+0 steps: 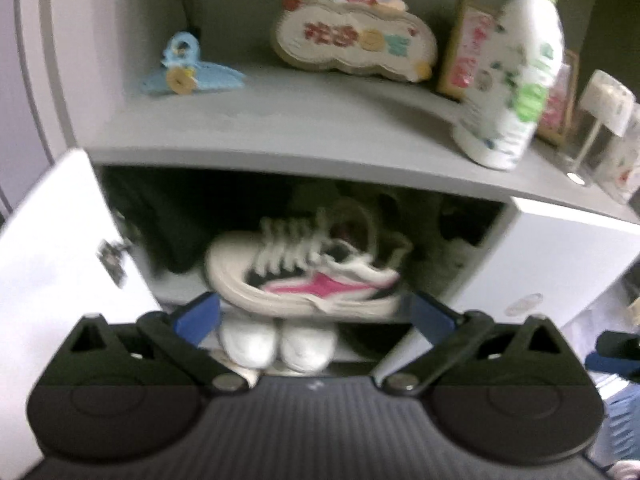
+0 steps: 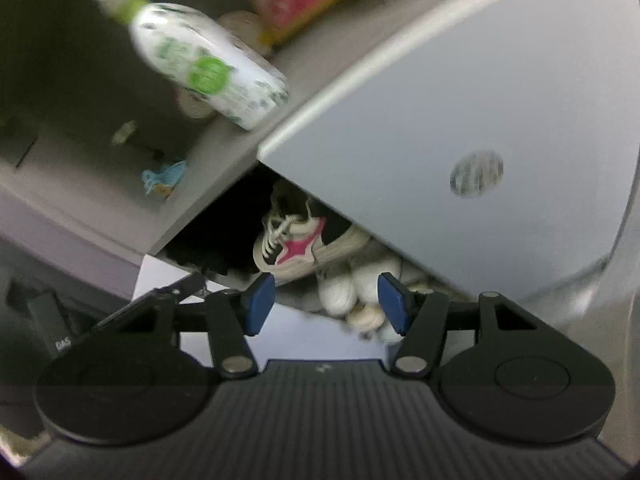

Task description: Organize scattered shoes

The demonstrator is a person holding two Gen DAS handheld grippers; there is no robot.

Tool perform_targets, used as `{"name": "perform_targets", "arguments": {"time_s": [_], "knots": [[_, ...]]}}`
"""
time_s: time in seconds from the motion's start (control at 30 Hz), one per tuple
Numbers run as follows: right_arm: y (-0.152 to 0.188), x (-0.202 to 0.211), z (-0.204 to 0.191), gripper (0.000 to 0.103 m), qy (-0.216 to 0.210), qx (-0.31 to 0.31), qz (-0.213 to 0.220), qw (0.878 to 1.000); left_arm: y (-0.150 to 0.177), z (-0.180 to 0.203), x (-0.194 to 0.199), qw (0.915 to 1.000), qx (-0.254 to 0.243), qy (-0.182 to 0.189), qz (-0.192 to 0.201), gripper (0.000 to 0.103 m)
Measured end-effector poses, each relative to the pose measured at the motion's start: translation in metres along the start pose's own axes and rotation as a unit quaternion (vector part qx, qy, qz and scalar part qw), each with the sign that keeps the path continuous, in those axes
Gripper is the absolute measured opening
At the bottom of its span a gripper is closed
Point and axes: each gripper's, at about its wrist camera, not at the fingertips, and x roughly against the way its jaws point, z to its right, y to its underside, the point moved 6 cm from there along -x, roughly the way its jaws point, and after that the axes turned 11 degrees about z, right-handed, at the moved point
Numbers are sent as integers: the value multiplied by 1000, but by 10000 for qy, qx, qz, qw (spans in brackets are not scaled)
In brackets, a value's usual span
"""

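A pale grey cabinet (image 1: 280, 136) fills both views, its open shelf backed by a darker grey-green wall (image 1: 240, 8). On the shelf: a blue ornament (image 1: 188, 72), a cream plaque with coloured lettering (image 1: 356, 46), a white spray bottle with green label (image 1: 516, 80) and framed cards (image 1: 464, 48) (edges blurred). Below, white doors (image 1: 52, 256) stand open on a dark compartment. A round sticker (image 2: 476, 174) marks the right door (image 2: 460, 120). Light is soft and even.
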Motion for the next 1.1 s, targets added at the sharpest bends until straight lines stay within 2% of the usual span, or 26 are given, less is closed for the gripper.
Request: {"name": "perform_targets", "arguments": {"time_s": [0.1, 0.17, 0.23, 0.37, 0.47, 0.53, 0.6, 0.67, 0.73, 0.8, 0.87, 1.0, 1.1], "knots": [[-10, -4, 10, 61, -106, 415, -153, 9990, 13, 29, 13, 9993, 118, -344, -50, 103], [-15, -7, 28, 61, -279, 758, -467, 9956, 24, 42, 19, 9975, 257, -644, -141, 103], [-19, -5, 50, 61, -289, 963, -805, 9917, 39, 58, 25, 9901, 645, -1185, -395, 103], [-21, 14, 101, 61, -214, 854, -1199, 9889, 57, 83, 41, 9742, 1270, -1776, -576, 103], [-11, 25, 120, 61, -230, 1223, -1510, 9807, 73, 110, 60, 9610, 1535, -2158, -792, 103], [-15, 36, 121, 61, -420, 1293, -1408, 9807, 78, 123, 70, 9618, 1387, -2169, -929, 103], [-17, 47, 122, 61, -572, 1439, -1250, 9800, 85, 139, 77, 9613, 1026, -2272, -1175, 103], [-14, 58, 122, 61, -659, 1738, -1183, 9754, 90, 151, 80, 9595, 976, -2284, -1327, 103], [-9, 65, 125, 61, -769, 1812, -1203, 9730, 95, 163, 84, 9600, 1170, -2163, -1337, 103], [-9, 75, 129, 61, -802, 1969, -1126, 9706, 100, 180, 94, 9646, 1407, -1867, -1221, 103], [-10, 89, 130, 61, -800, 2077, -1051, 9692, 104, 194, 103, 9704, 1091, -1870, -1071, 103], [-6, 118, 137, 61, -760, 2301, -1021, 9648, 124, 215, 132, 9765, 791, -1879, -702, 103], [8, 152, 141, 61, -688, 2717, -849, 9562, 139, 221, 158, 9770, 903, -1880, -433, 103]]}}
